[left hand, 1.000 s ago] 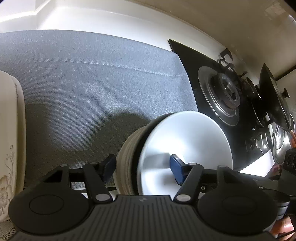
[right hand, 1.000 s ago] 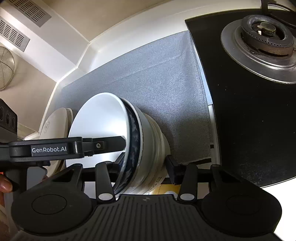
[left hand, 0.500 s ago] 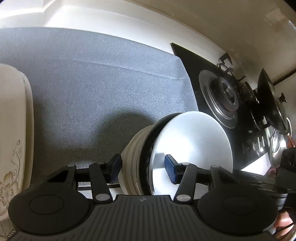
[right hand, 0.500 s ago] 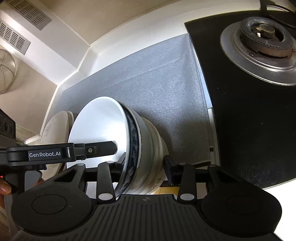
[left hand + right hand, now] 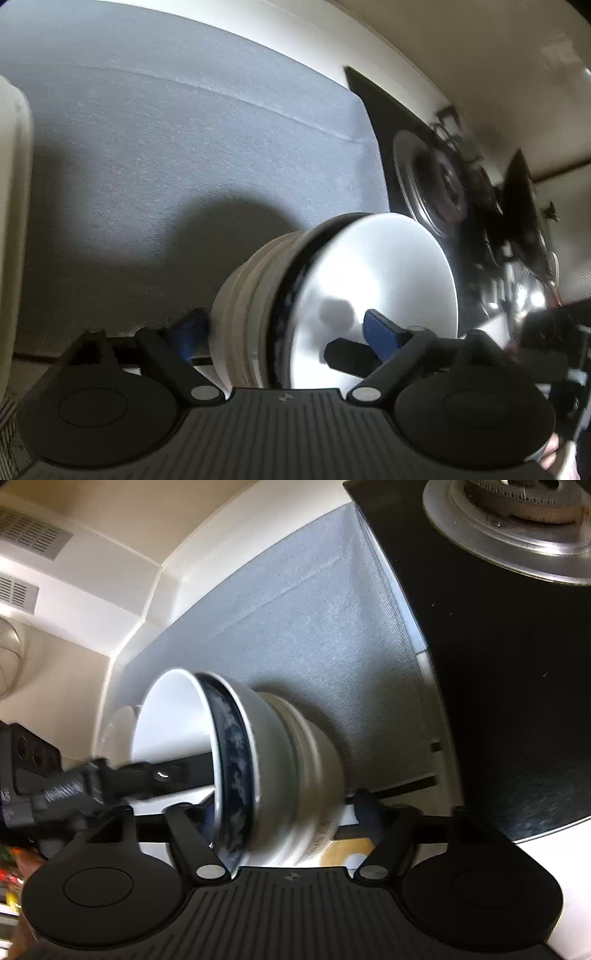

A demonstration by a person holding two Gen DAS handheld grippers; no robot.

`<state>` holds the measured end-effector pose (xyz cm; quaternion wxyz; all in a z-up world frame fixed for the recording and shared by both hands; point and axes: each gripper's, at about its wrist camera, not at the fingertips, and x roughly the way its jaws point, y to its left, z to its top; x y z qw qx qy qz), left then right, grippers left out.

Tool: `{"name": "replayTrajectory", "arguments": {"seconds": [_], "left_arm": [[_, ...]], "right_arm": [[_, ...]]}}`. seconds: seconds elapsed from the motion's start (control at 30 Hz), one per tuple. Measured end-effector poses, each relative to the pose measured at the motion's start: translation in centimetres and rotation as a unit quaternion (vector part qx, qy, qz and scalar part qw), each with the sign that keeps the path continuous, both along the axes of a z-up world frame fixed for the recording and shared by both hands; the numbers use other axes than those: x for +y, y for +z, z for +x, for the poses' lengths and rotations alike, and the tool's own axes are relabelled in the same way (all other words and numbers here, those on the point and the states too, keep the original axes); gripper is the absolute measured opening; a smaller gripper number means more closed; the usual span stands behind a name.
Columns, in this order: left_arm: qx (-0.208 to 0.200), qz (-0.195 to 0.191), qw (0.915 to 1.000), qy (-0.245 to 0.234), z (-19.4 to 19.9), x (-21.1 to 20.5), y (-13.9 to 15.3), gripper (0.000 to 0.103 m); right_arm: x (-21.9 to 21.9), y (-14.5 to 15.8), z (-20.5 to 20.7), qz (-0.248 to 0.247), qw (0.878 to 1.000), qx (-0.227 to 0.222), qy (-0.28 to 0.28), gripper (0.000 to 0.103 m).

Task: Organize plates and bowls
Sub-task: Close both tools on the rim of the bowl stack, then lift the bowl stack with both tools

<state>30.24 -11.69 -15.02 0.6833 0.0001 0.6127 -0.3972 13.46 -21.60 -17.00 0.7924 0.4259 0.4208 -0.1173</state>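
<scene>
A stack of nested bowls (image 5: 369, 266) lies on its side on the grey mat (image 5: 184, 147). The front bowl is white inside with a dark blue patterned band under its rim (image 5: 236, 760). My left gripper (image 5: 284, 330) straddles the stack, one blue pad by the stack's foot and the other inside the front bowl. Its jaws are opening and I see no pad pressing. My right gripper (image 5: 282, 816) straddles the same stack (image 5: 295, 746) from the other side. Its jaws are also opening, with a gap at the foot-side finger (image 5: 369, 812).
Cream plates (image 5: 11, 221) stand at the mat's left edge, and one of these plates (image 5: 118, 731) shows behind the bowls. A black gas hob (image 5: 517, 664) with a burner (image 5: 517, 517) borders the mat on the right. A dark pan lid (image 5: 517, 206) sits on the far hob.
Both grippers' jaws have spread wider around the bowl stack. The stack looks blurred and has shifted slightly. Both wrists have rolled a little.
</scene>
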Motion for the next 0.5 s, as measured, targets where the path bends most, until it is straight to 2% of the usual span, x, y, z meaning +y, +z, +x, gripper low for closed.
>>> {"name": "replayTrajectory", "arguments": {"seconds": [0.1, 0.17, 0.2, 0.5], "left_arm": [[-0.017, 0.012, 0.9998, 0.004, -0.2, 0.2, 0.4, 0.080], [-0.028, 0.017, 0.9994, 0.010, -0.2, 0.4, 0.9, 0.077], [-0.033, 0.017, 0.9992, 0.011, -0.2, 0.4, 1.1, 0.074], [-0.032, 0.007, 0.9993, 0.020, 0.5, 1.0, 1.7, 0.071]], "right_arm": [[0.8, 0.8, 0.2, -0.027, 1.000, 0.009, 0.011, 0.061], [0.7, 1.3, 0.0, -0.025, 1.000, 0.007, 0.008, 0.051], [0.6, 1.4, -0.1, -0.021, 1.000, 0.002, 0.006, 0.049], [0.5, 2.2, 0.1, -0.032, 0.999, -0.007, 0.001, 0.042]]}}
